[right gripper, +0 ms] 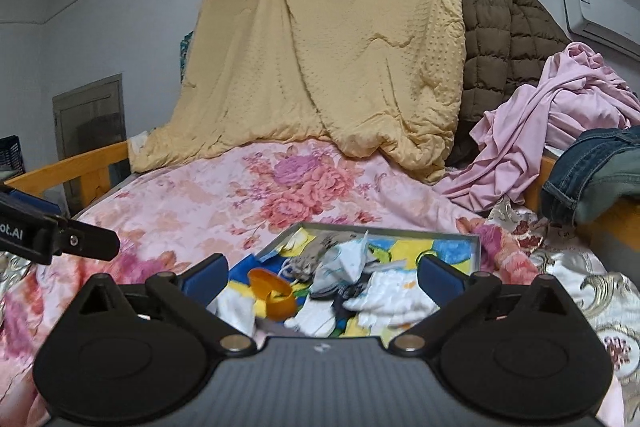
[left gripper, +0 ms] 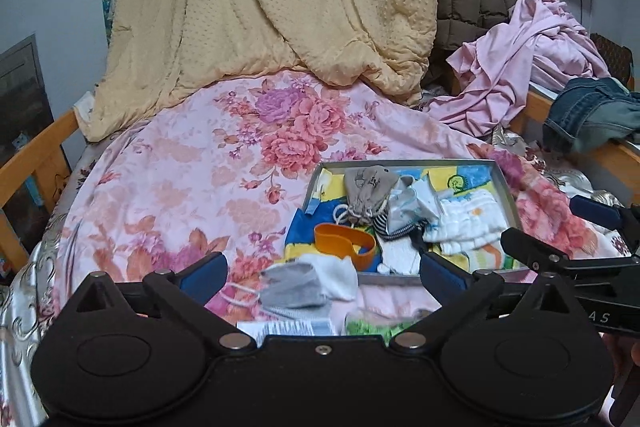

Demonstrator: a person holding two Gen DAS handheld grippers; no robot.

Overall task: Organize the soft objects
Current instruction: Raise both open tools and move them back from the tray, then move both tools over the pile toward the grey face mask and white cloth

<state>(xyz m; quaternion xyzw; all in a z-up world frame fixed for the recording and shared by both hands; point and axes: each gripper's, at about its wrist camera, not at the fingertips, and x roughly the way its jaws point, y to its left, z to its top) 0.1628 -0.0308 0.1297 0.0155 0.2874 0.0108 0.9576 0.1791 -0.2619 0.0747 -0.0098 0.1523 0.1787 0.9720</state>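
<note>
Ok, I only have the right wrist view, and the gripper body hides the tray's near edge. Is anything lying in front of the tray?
Observer: Yes. A grey and white cloth piece lies at the tray's near left corner, mostly outside it on the bedspread.
Operator: Anything nearer than that?
Observer: A green item and a white printed packet, both partly hidden by the left gripper's body.
Operator: Is that left gripper holding anything?
Observer: No. Its jaws stand wide open and nothing is gripped between them.
</note>
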